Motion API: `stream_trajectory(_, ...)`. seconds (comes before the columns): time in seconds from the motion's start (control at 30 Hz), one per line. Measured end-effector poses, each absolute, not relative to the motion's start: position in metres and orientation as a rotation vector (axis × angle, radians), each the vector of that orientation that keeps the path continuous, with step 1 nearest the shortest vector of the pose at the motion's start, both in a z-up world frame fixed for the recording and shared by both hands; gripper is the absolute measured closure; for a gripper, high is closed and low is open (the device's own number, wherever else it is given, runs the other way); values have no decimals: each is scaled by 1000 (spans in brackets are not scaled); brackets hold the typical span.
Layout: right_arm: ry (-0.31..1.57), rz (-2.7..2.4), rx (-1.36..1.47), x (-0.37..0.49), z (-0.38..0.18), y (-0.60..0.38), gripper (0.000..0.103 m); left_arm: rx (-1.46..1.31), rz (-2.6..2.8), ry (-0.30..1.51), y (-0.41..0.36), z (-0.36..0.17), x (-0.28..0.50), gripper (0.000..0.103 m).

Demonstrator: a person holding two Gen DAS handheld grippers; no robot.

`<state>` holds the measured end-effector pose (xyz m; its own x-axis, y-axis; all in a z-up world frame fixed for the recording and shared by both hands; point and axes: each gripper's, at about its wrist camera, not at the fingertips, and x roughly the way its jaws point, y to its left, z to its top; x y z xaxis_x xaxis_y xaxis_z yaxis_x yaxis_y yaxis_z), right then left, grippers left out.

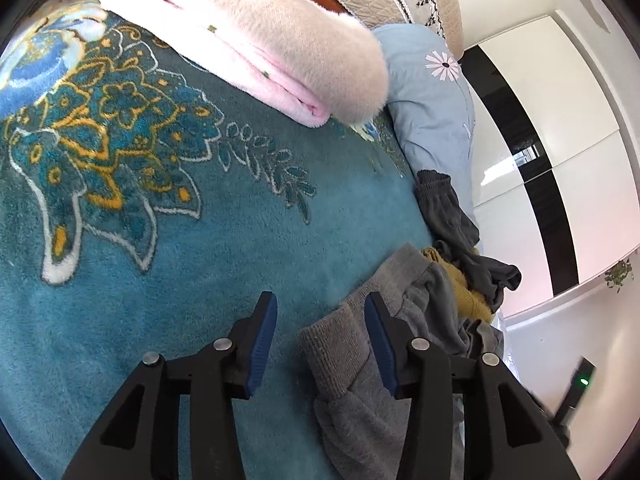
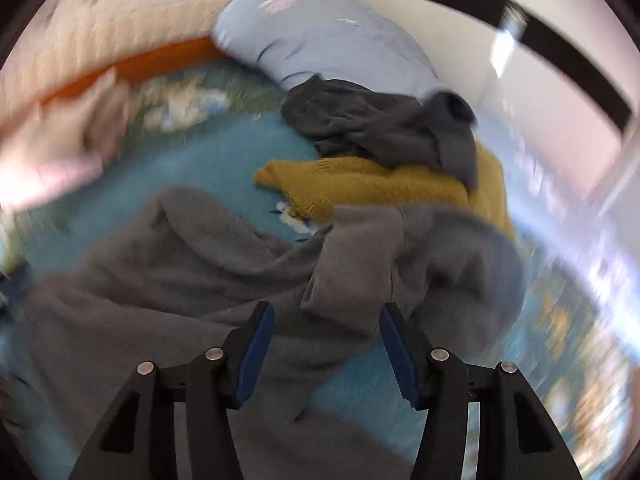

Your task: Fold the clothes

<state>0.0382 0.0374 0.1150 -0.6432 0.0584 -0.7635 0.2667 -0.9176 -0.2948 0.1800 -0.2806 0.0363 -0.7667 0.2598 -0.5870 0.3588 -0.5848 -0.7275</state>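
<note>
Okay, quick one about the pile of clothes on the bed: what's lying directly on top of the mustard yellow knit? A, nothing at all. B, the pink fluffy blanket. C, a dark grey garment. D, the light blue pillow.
C: in the right wrist view the dark grey garment is draped over the far edge of the mustard yellow knit, while the light blue pillow sits behind them.

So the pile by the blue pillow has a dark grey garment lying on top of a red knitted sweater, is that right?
Not quite. The knitted sweater is mustard yellow, not red. The rest holds: the dark grey garment lies on top of it, beside the blue pillow. The right wrist view shows it most plainly, though it is blurred.
</note>
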Motion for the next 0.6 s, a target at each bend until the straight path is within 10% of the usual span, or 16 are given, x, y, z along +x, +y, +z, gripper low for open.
stream_trajectory(0.33,1120,-2532,1259,14,79,24,46,1107,-2546,1481,-280,39,175,56)
stream_trajectory(0.53,1073,-2574,1338,-8,66,20,95,1109,-2543,1479,-281,36,175,56)
stream_trajectory(0.6,927,-2623,1357,-9,76,29,95,1103,-2548,1480,-282,36,176,56)
